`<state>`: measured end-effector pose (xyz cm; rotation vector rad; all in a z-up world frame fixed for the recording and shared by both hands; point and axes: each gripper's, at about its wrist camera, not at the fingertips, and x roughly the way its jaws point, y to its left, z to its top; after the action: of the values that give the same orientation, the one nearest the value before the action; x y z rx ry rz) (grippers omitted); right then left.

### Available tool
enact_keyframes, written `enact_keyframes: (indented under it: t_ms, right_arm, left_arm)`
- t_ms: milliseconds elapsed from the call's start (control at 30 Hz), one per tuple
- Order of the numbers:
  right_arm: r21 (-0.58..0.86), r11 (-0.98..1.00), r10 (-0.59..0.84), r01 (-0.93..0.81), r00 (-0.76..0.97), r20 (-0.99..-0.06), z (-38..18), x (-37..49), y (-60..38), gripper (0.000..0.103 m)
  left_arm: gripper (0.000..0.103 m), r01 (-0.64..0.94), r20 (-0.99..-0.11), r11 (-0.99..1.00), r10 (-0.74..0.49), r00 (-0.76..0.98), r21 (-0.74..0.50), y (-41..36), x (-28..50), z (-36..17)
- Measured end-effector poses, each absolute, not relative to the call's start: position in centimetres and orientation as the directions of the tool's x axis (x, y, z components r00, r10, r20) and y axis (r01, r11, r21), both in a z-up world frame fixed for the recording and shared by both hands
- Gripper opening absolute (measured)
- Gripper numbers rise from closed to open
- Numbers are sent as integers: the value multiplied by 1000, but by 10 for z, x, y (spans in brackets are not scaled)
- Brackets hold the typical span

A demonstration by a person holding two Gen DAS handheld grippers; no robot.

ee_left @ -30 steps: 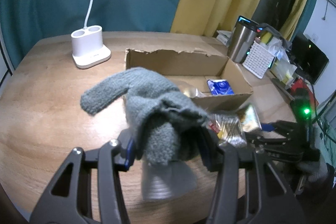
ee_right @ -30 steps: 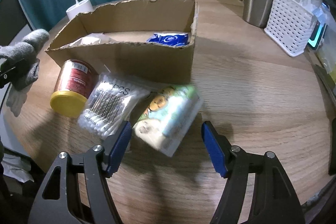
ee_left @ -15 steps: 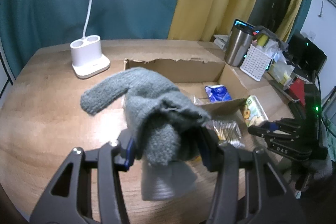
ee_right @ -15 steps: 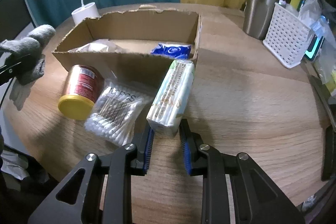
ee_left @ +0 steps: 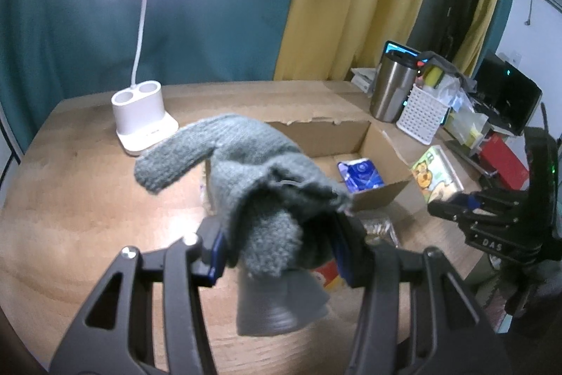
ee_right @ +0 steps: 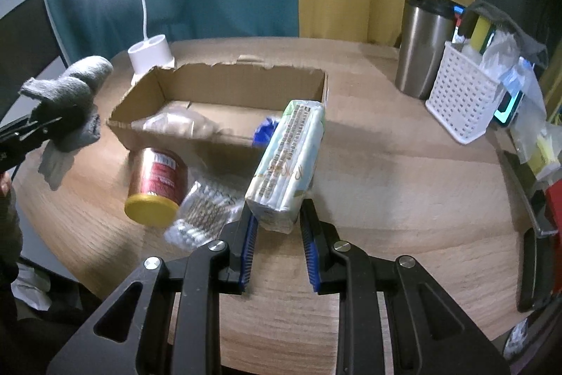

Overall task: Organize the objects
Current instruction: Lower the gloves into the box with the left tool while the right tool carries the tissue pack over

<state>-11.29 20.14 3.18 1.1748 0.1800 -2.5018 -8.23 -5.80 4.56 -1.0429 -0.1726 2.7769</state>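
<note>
Both grippers loaded above the desk (ee_right: 404,171).
Left gripper (ee_left: 277,252) fingers clenched on grey glove (ee_left: 253,164); right gripper (ee_right: 279,234) fingers grasping tissue pack (ee_right: 288,157), box (ee_right: 224,83) beyond.

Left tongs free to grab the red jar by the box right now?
Probably not: the left tongs are shut on the grey glove, which also hangs over the red jar. Glove must go first.

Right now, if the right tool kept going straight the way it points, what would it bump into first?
Probably the open brown cardboard box: the right tool, shut on a white tissue pack, aims at its near wall, though depth is uncertain.
</note>
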Motion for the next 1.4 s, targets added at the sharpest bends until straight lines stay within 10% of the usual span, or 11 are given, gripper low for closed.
enact_keyframes:
  t_ms: [1400]
  right_arm:
    - [77, -904, -335, 421, -586, -738, 49, -171, 206, 26]
  left_arm:
    - [50, -248, -653, -959, 275, -706, -136, 16, -160, 52]
